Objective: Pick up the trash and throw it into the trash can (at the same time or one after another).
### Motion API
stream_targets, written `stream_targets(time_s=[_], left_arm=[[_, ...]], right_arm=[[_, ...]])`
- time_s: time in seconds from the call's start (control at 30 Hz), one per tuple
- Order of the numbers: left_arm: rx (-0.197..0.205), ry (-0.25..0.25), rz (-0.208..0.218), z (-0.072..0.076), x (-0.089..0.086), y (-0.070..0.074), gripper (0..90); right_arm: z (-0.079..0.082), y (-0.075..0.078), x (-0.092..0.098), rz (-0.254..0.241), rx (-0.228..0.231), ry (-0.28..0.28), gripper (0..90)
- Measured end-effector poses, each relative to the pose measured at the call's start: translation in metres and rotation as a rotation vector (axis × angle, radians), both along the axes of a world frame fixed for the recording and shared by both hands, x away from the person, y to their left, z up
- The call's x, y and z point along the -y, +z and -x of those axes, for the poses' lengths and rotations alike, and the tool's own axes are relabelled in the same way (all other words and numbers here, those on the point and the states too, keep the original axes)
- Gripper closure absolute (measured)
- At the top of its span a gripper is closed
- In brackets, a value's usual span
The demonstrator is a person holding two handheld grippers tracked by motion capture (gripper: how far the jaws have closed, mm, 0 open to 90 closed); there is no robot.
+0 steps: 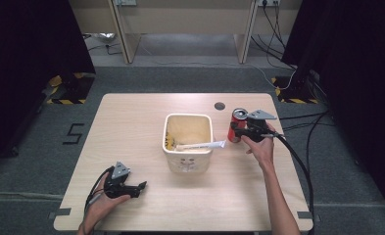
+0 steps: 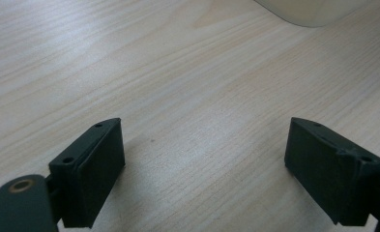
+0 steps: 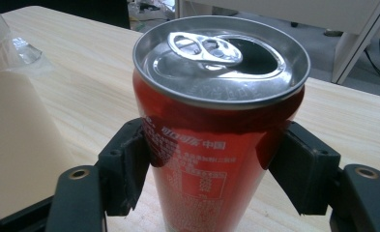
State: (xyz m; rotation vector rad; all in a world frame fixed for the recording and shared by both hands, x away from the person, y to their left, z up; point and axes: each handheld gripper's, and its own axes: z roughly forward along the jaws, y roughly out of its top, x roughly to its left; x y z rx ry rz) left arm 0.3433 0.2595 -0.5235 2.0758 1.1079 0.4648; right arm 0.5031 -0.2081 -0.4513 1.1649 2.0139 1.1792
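A red drinks can with an opened silver top stands upright on the table, right of the cream bin. My right gripper reaches it from the right side. In the right gripper view both black pads press against the sides of the can, about halfway up, so my right gripper is shut on it. My left gripper rests low near the table's front left, held in a hand. Its jaws stand wide apart over bare wood in the left gripper view, with nothing between them.
A white tube lies across the bin's front rim, and something yellow sits inside at its left wall. A small round hole is in the table top behind the can. A black cable trails from the right gripper.
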Motion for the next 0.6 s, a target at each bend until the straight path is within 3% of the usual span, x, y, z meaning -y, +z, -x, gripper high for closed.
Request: stream_targets(time_s=[0.6], left_arm=[[0.000, 0.000, -0.001, 0.000, 0.000, 0.000, 13.3]], right_arm=[[0.020, 0.026, 0.008, 0.029, 0.039, 0.023, 34.1]])
